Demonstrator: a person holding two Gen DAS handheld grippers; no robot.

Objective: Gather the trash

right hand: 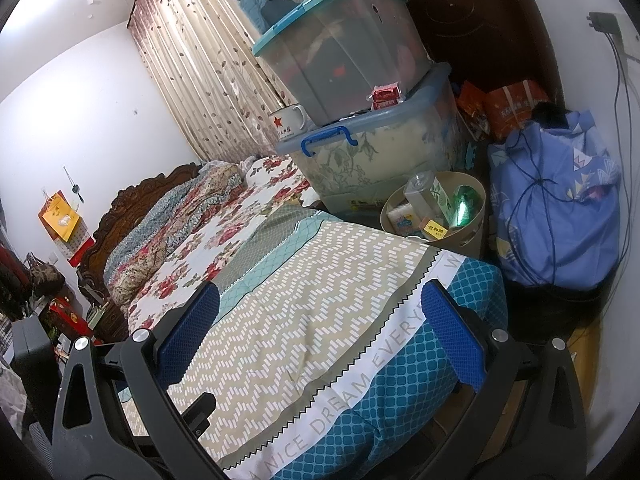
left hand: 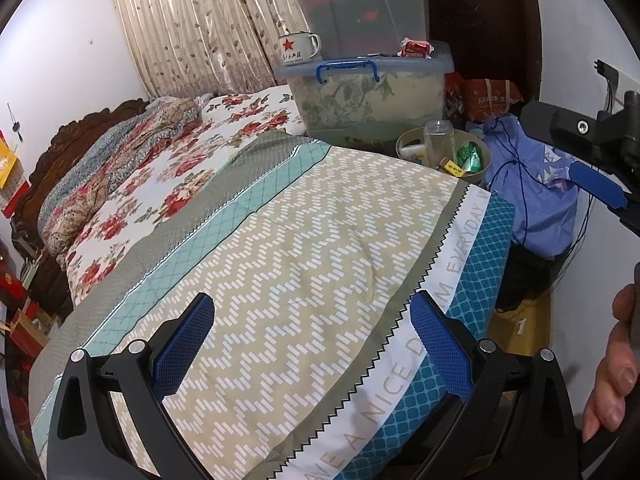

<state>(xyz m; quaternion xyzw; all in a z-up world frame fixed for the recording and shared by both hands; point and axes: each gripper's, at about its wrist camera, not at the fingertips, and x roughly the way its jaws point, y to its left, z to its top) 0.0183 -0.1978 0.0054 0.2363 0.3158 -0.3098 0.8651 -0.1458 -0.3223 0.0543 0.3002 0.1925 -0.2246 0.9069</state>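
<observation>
A beige waste bin (left hand: 478,174) (right hand: 470,236) stands on the floor past the far corner of the bed. It holds a clear plastic cup (left hand: 439,138) (right hand: 424,196), a green wrapper (left hand: 470,156) (right hand: 464,204), a small yellow box (left hand: 452,167) (right hand: 435,226) and a white packet (right hand: 402,216). My left gripper (left hand: 316,344) is open over the zigzag-patterned quilt (left hand: 288,248), nothing between its blue pads. My right gripper (right hand: 320,336) is open above the quilt's foot end (right hand: 304,320), also holding nothing. One of its blue pads (left hand: 598,186) shows at the right of the left wrist view.
Stacked plastic storage boxes (left hand: 360,96) (right hand: 360,152) stand behind the bin, with an enamel mug (left hand: 298,50) and a red packet (left hand: 416,48) on a lid. A blue cloth bag (right hand: 560,208) with cords sits right of the bin. A hand (left hand: 612,364) is at the right edge.
</observation>
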